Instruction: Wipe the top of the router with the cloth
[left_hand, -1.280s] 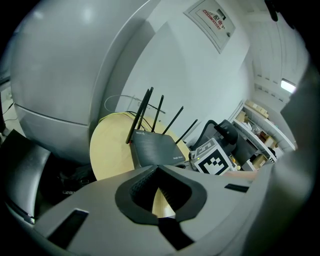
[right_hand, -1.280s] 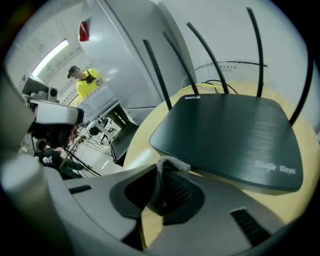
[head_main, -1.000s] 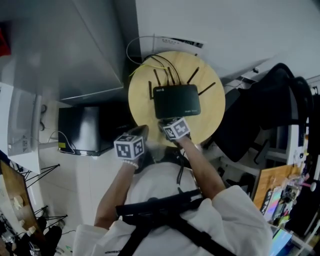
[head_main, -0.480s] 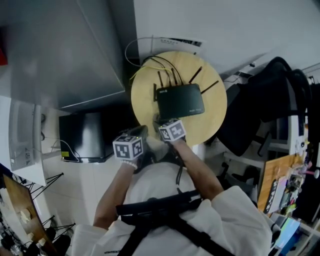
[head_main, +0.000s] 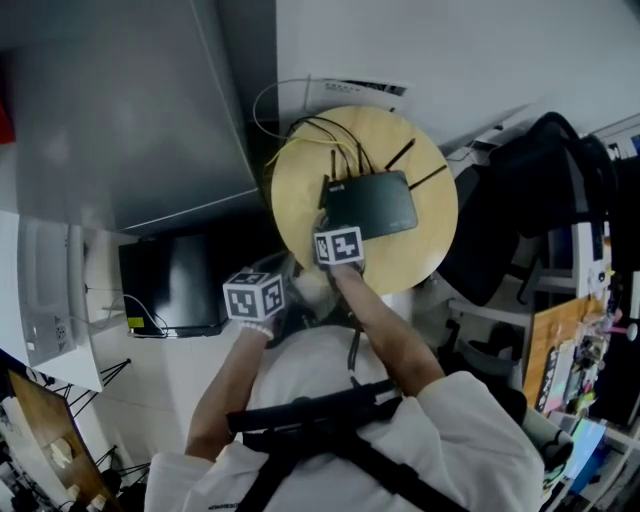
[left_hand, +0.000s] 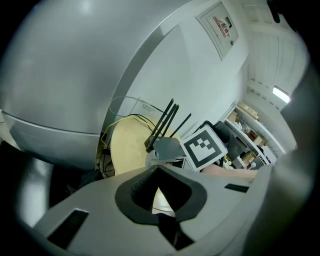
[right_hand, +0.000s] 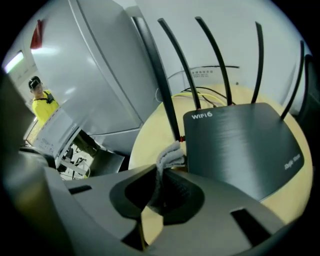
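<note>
One tall grey cabinet (head_main: 130, 110) crowds the left edge of a round wooden tabletop (head_main: 425, 260); a black chair (head_main: 520, 200) stands off the right edge. The black router (head_main: 370, 205) lies mid-tabletop, four antennas (right_hand: 172, 75) rising along its far side. The right gripper (right_hand: 157, 200), arm stretched forward, pinches a grey cloth (right_hand: 170, 157) just beside the router's near left corner. The left gripper (left_hand: 160, 202) hangs off the near edge, jaws nearly together, empty.
</note>
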